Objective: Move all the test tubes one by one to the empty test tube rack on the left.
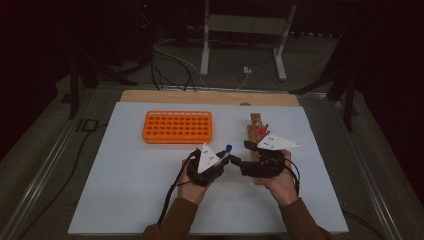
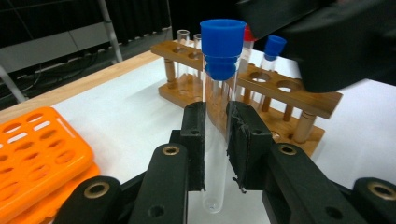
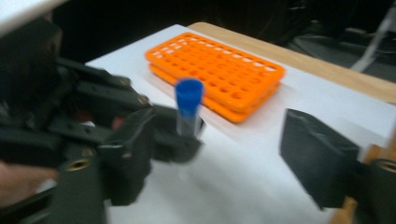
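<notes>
Clear test tube (image 2: 215,140) with blue stopper (image 2: 222,44): held upright above the white counter (image 1: 150,200), between the orange rack (image 1: 177,126) and the wooden rack (image 2: 261,88), near the front middle of the counter. Clamped at mid-body by the left gripper (image 2: 215,140), fingers (image 2: 194,140) closed on the tube wall from both sides, rounded bottom hanging free below them.

Handling, as judged: light, rigid, smooth-walled and probably brittle; liable to slip or tilt under a loose hold and to crack under a hard one. Best taken on the bare wall below the stopper, square across the tube, not on the stopper itself, which may pull off.

Right gripper (image 3: 243,154): close beside the tube, fingers (image 3: 320,156) spread wide, holding nothing.

Wooden rack: carries further tubes, one blue-capped (image 2: 273,49), one red-capped (image 1: 261,130), with free holes. Orange rack: all holes vacant.
</notes>
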Motion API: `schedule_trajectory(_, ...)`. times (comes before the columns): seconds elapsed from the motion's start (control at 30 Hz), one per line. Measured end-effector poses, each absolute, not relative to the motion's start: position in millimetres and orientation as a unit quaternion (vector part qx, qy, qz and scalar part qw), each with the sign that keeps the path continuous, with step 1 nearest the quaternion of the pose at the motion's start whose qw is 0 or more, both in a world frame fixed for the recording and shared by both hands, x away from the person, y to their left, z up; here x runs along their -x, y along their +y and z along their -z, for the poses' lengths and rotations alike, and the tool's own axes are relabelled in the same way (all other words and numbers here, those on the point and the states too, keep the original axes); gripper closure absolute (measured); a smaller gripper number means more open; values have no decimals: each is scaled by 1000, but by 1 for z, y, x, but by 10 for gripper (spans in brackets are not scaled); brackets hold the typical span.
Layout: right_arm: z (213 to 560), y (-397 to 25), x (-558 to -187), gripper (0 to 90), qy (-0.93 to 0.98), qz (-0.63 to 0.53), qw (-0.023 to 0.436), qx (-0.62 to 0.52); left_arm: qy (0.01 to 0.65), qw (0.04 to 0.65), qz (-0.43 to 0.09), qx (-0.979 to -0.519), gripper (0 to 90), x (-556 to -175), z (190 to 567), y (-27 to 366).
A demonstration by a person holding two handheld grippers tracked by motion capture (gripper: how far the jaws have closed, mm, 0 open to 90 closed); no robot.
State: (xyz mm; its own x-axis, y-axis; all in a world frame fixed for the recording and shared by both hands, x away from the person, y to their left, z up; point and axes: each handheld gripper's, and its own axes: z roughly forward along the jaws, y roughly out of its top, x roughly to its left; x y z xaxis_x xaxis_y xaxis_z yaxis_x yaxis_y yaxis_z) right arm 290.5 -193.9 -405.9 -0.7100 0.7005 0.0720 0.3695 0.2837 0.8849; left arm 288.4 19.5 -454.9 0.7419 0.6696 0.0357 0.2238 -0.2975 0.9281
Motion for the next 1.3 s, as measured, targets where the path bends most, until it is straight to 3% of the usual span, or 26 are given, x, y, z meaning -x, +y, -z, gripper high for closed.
schedule_trajectory(0.03, 406, -194, -291, 234, 783, -491, 168, -342, 288, 518, -215, -776, 771, -288, 455, 20)
schedule_trajectory(0.07, 407, -198, -288, 151, 780, -491, 178, -344, 290, 520, -214, -774, 771, -289, 455, 21)
schedule_trajectory(0.4, 416, -233, -271, 25, 764, -497, 210, -354, 298, 519, -215, -772, 771, -303, 455, 34)
schedule_trajectory(0.7, 426, -255, -268, 0, 751, -490, 237, -374, 317, 525, -231, -756, 769, -323, 447, 47)
schedule_trajectory(1.3, 429, -273, -267, 0, 732, -506, 226, -397, 381, 512, -271, -721, 770, -381, 458, 50)
